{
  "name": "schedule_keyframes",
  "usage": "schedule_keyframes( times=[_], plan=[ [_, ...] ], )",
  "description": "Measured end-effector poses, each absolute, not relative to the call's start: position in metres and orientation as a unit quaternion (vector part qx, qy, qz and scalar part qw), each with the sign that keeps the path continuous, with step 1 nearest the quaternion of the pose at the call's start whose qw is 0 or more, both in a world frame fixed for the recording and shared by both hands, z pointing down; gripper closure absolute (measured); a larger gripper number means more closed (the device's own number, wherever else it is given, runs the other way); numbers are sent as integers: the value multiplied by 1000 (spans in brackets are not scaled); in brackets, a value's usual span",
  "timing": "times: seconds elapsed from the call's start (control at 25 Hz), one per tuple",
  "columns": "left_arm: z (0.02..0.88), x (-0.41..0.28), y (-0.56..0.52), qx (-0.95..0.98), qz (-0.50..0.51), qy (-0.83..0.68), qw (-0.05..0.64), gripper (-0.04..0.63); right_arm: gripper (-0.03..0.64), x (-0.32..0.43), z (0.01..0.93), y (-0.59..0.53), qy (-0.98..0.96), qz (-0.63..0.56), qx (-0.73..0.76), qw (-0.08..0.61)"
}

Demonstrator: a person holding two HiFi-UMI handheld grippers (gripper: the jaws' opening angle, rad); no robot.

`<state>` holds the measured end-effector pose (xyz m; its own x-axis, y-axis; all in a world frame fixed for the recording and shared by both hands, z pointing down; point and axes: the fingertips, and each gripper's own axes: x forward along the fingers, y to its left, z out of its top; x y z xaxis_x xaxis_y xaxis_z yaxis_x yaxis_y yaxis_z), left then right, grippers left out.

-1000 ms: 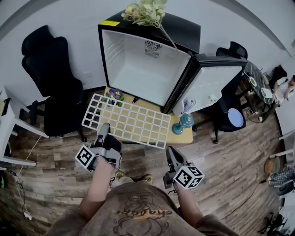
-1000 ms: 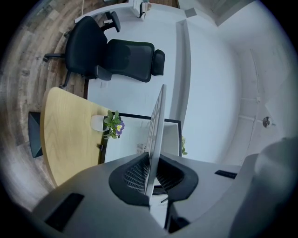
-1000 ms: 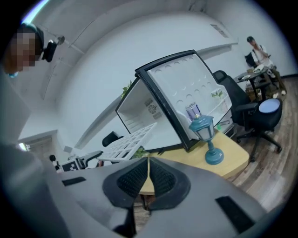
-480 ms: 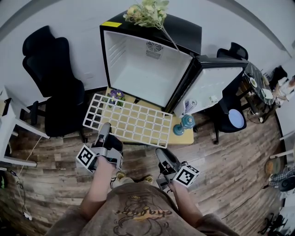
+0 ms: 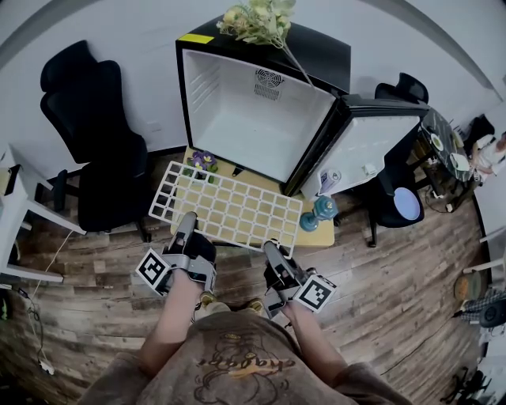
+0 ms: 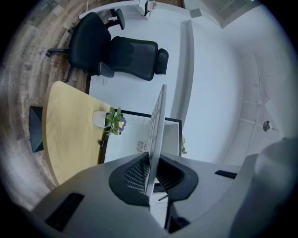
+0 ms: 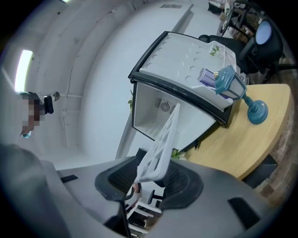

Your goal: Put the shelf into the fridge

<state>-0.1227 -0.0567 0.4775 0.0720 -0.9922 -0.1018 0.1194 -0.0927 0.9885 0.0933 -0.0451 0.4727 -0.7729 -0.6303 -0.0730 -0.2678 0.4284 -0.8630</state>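
Shelf (image 5: 229, 207) lay over the table (image 5: 320, 236), long axis nine-to-three, near edge clamped in my left claw (image 5: 186, 221) and between my right claw's (image 5: 270, 249) closing jaws, fridge (image 5: 261, 119) open at twelve.

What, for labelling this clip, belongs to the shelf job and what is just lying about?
Job: shelf, open fridge, left gripper clamped on the shelf, right gripper with jaws closing round the shelf's corner.
Lying about: blue lantern, potted flower, black chair, plant atop the fridge.
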Motion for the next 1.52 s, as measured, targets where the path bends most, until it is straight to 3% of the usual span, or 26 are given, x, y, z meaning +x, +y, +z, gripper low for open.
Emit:
schedule_keyframes(
  times=[0.2,1.52],
  plan=[
    [481,-118,-54,515,-531,-417,529,548,532,94,470,-51,820,-451,-288,205],
    [497,-170,-55,546,-496,-386,554,548,581,46,475,-47,773,-483,-299,281]
  ],
)
